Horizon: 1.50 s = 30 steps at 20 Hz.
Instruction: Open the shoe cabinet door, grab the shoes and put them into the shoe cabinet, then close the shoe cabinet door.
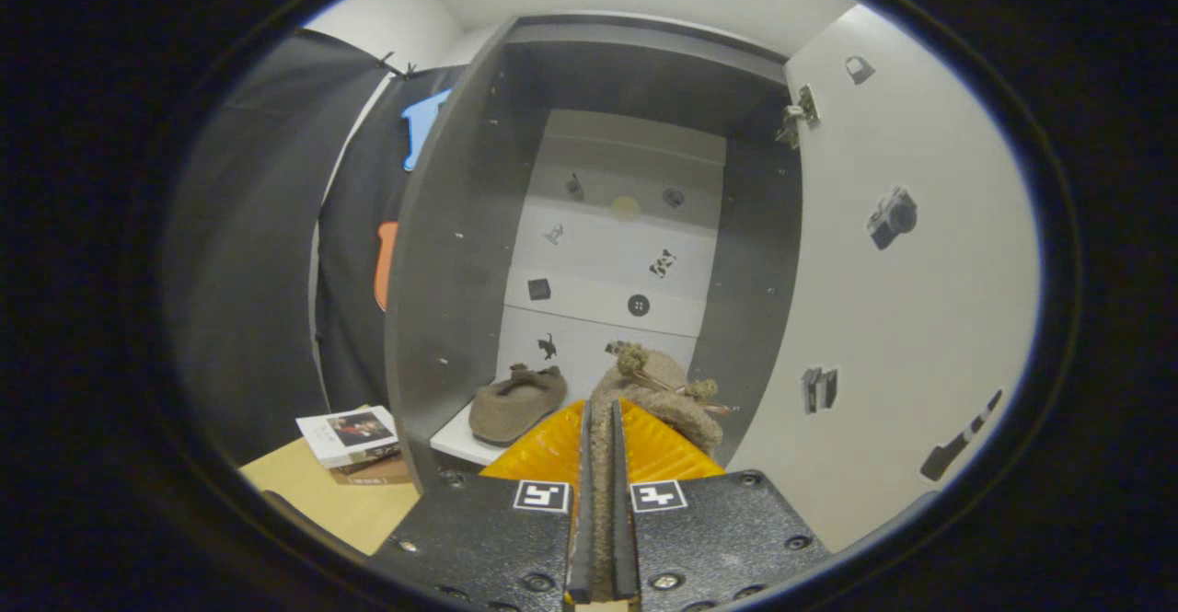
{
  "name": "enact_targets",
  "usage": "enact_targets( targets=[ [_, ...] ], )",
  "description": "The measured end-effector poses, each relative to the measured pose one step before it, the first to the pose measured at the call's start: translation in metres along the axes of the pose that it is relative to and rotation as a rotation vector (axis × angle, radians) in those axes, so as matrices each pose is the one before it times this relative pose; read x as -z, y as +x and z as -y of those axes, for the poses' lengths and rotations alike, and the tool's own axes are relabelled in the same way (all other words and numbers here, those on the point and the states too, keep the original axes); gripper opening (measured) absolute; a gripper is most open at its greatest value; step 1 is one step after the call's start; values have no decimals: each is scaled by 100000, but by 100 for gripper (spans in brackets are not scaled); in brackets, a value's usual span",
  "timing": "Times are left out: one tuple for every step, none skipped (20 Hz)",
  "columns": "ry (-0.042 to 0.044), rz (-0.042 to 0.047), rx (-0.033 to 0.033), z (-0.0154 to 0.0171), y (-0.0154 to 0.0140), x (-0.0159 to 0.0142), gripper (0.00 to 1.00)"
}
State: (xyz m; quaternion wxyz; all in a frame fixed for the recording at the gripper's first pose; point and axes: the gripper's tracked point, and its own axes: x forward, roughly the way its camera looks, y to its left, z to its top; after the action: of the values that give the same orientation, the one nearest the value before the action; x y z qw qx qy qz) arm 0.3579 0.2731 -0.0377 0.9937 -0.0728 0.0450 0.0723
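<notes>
The tongs [600,428] are clamped on a slipper [655,391], both fingers pressing a thin fold of its fuzzy upper between them, so the gap is nearly shut. This slipper hangs at the mouth of the cabinet [460,253], just above the pale bottom shelf [460,442], with its mate [517,402] already lying on that shelf to the left.

Both slippers look like soft felt or wool, brownish-grey, rounded and low, with a bow or pom-pom trim on top of the held one. I judge them light and floppy: the fabric gives under the pinch, so the shoe may swing or sag from the grip point. The fuzzy cloth should not slip easily, and nothing here is fragile. The collar or upper edge is the sensible place to hold, as it is thin enough to fit between the fingers.

The cabinet is dark grey board, stiff and smooth, with peg holes along its walls. Its door [902,299] stands open to the right, white inside, with small stickers. Some books [354,439] lie on a wooden surface [322,502] at the left.
</notes>
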Motion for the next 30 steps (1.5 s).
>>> enact_targets(
  targets=[
    [-889,-1529,86,24,1739,578,11],
    [-1457,-1208,627,439,1664,546,11],
    [-1095,-909,1067,288,1749,368,11],
    [-917,-560,849,101,1598,92,11],
    [-1700,-250,904,271,1575,205,11],
    [-1970,-232,423,141,1592,109,11],
    [-2165,-593,14,107,1461,162,11],
    [-2419,-1799,196,-108,1550,400,11],
    [-2358,-2275,-490,-137,1410,636,11],
    [-1485,-2696,670,-168,1352,612,12],
    [-52,-2686,-535,-148,1221,546,12],
    [-363,-1746,510,9,1285,509,11],
    [-283,-1128,601,308,768,331,11],
    [-62,-556,484,90,980,175,11],
    [685,-829,300,108,729,422,11],
    [3216,498,-3023,-596,199,47,12],
    [5145,226,-2923,-653,279,-106,12],
    [6019,-489,-2550,-631,16,104,12],
    [4756,-970,-2763,-626,79,181,12],
    [3480,-248,-1410,-383,146,112,12],
    [1345,119,172,-129,386,6,13],
    [1281,1327,795,-166,54,-201,14],
    [-1867,-269,2148,101,-188,-132,18],
    [-1681,989,1795,249,-366,-183,21],
    [-990,1190,-204,-67,-460,-528,23],
    [491,1054,123,-183,-548,-382,31],
    [-310,765,102,79,-810,-348,40],
    [-580,297,451,109,-798,-310,49],
    [-1141,736,1039,129,-961,-189,57],
    [-245,1725,153,42,-1208,-489,63]
  ],
)
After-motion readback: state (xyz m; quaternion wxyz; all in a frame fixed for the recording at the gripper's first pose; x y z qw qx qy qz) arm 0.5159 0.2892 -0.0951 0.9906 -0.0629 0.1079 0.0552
